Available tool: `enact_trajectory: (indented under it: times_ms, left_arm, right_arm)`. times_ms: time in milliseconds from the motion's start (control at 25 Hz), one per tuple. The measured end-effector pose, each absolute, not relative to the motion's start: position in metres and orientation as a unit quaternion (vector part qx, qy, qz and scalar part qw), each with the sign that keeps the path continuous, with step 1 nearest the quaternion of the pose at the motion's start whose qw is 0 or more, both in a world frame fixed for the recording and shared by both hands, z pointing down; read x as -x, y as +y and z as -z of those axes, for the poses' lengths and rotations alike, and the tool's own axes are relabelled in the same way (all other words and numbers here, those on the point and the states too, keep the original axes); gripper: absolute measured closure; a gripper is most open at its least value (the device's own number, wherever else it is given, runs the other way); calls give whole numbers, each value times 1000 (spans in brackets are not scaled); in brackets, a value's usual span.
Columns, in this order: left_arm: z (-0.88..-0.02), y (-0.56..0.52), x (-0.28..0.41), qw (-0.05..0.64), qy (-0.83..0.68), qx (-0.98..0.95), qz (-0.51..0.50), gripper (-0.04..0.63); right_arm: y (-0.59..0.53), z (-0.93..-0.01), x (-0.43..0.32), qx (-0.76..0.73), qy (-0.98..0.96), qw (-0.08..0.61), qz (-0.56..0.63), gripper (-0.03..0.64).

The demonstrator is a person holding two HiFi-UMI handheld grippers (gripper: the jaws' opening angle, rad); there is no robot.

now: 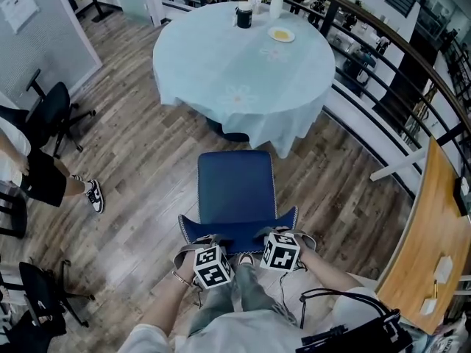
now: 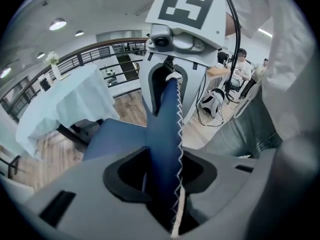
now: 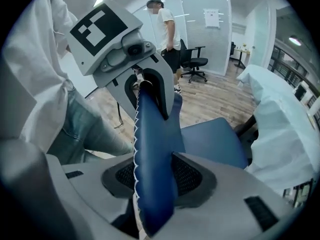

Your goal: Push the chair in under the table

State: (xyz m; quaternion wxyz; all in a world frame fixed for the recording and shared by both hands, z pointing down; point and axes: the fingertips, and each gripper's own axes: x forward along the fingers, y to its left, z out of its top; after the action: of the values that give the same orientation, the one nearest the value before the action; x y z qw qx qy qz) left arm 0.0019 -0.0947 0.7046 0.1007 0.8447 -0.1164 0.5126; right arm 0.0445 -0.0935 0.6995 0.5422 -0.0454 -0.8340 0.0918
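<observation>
Left claw (image 1: 209, 241) and right claw (image 1: 268, 235) side by side, steeply downward, both clamped.

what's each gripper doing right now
Left gripper: closed on the top edge of the blue padded chair's backrest.
Right gripper: closed on the same backrest.

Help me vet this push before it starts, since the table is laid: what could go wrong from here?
1. The left gripper and right gripper clamp only the thin top edge of the chair back; a hard shove might slip the jaws off or tip the chair.
2. The tablecloth hangs low on the near side; snagging it could drag the cup, plate and vase.
3. The dark table base may block the chair.
</observation>
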Motion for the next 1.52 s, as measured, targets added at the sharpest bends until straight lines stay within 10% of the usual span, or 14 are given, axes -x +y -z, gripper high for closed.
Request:
enact_trajectory:
  times_ms: [1520]
  left_arm:
    - [-706,-164,-15,86,-85,-868,-482,437]
  right_arm:
    - [-160,-699,-51,36,-844,524,-107,428]
